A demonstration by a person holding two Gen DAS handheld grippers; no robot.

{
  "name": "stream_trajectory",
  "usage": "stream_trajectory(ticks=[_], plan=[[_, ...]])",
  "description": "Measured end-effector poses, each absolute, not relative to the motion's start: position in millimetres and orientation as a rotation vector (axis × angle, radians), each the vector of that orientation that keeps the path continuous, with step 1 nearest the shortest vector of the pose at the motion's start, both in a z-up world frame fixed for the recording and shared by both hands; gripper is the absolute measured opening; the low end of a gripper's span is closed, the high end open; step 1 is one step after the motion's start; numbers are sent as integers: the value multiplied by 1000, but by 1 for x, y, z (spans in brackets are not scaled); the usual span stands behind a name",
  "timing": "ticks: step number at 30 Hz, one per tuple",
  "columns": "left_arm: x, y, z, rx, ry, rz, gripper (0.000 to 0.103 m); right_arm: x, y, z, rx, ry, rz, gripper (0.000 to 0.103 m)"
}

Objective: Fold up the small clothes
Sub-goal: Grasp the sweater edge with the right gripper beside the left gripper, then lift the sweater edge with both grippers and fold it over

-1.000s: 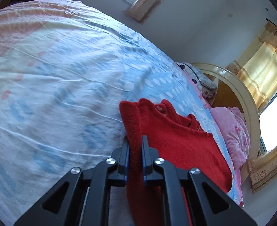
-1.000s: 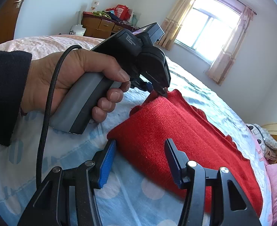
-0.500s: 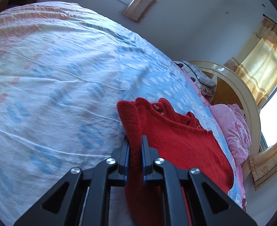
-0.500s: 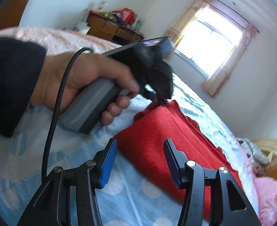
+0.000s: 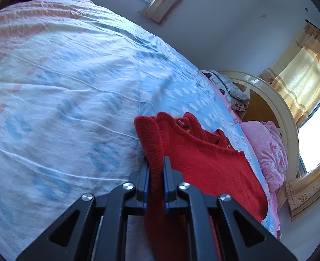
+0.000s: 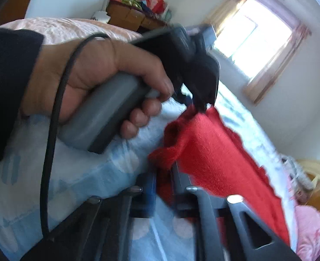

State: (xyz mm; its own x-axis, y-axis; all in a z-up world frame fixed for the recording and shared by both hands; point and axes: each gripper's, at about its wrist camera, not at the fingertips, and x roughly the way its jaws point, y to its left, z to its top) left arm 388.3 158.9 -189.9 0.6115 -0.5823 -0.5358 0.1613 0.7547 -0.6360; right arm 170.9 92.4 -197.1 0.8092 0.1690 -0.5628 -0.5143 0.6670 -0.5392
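A red knitted sweater lies on the bed, partly folded, its neckline with small buttons towards the headboard. My left gripper is shut on a folded edge of the sweater. In the right wrist view my right gripper is shut on a bunched corner of the same sweater. The left gripper, held in a hand, pinches the sweater's far corner just beyond it. That view is blurred by motion.
The bed has a light blue and white patterned sheet with creases. A pink quilt and a pillow lie by the cream headboard. A cluttered wooden dresser stands by the far wall.
My right gripper was open in front of the sweater's near corner; it has moved forward and shut on that corner, bunching it up. The left gripper stays shut on its edge.
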Motion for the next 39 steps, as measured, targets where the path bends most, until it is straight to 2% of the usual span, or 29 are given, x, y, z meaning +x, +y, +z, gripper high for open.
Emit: stream_trajectory(ticks=[7,17,29,39], plan=[[393,164,-193,-636,843,-480,11,160,80,-176,-686,456,431,8],[389,155,-165,-737,818,-498,11,155,33,-139,-565,399,404,7],[401,96,-110,-681,753,-551,10,163,-27,-106,-435,357,341,7],[411,45,-94,-657,741,-597,10,167,-78,-96,-344,373,295,7]])
